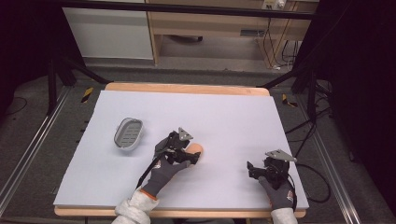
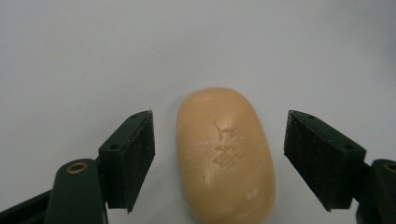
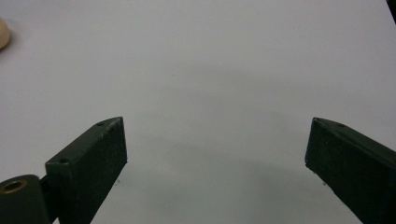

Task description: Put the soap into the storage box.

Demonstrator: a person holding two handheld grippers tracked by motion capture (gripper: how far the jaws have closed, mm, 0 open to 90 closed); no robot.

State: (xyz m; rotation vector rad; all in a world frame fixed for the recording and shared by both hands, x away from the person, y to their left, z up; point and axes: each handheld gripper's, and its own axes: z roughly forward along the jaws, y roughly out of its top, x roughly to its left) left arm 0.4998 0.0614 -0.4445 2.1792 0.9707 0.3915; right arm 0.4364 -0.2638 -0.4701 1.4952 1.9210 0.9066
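A peach-coloured oval bar of soap (image 2: 225, 154) lies flat on the white table, with faint marks pressed into its top. My left gripper (image 2: 219, 161) is open and straddles the soap, one jaw on each side with a gap to each. In the high view the left gripper (image 1: 190, 156) sits at the table's middle, with the soap (image 1: 196, 149) peeking out beyond it. My right gripper (image 1: 251, 169) rests open near the front right of the table, nothing between its jaws (image 3: 215, 163). An edge of the soap (image 3: 3, 32) shows at the far left of the right gripper view.
A small grey oval soap dish (image 1: 128, 132) with a slotted floor stands left of the left gripper. The white table top (image 1: 224, 116) has a wooden rim. Beyond it are a dark floor, frame legs and cables.
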